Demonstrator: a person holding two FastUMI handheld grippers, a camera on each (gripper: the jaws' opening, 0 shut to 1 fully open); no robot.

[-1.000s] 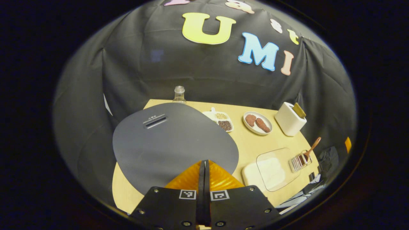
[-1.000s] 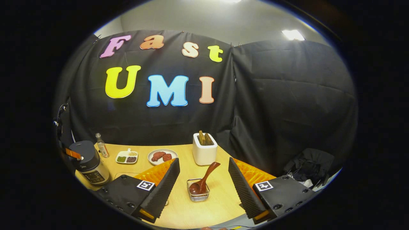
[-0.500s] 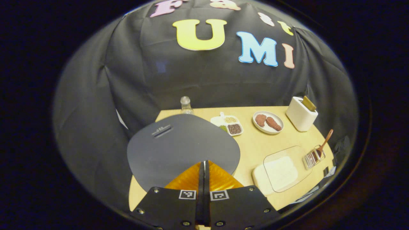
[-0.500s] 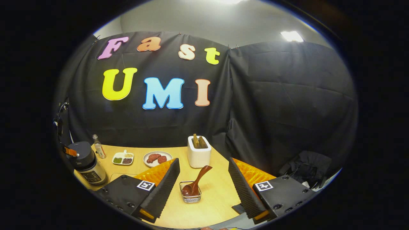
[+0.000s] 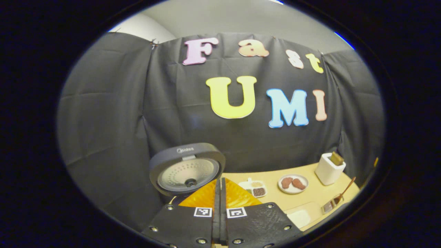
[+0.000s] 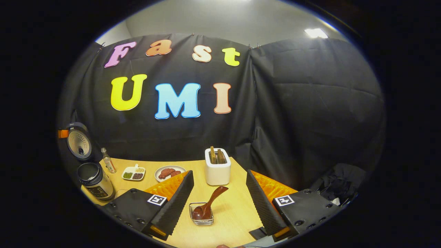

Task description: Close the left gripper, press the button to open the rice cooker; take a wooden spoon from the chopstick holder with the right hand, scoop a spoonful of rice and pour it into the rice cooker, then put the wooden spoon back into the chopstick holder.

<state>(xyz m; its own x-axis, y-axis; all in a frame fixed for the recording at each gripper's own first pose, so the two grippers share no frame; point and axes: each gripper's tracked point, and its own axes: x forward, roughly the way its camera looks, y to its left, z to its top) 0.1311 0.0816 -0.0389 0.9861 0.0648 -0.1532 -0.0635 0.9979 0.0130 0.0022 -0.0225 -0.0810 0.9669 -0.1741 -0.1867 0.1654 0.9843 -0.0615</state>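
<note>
We find the left gripper (image 5: 219,193) clenched, fingers flat together w/ nothing between them, sitting just in front of the rice cooker lid (image 5: 187,168), which stands raised w/ its perforated inner plate facing us; step 1 (button press, open cooker) reads as done. In the right gripper view the right gripper (image 6: 218,193) is released, jaws wide apart, straddling the chopstick holder (image 6: 201,213) w/o touching it; the wooden spoon (image 6: 208,205) rests in that wire holder, bowl down, handle leaning up to the right, not yet gripped. So still to do, in our judgement: take spoon, scoop, pour, return spoon. Further off, the rice cooker (image 6: 94,181) pot stands open at the table's (image 6: 234,210) left end. The rice container (image 5: 299,217) shows low in the left gripper view, between cooker and holder. Writing: a small brand mark on the lid rim and markings on the cooker's front panel, which we leave unread.
</note>
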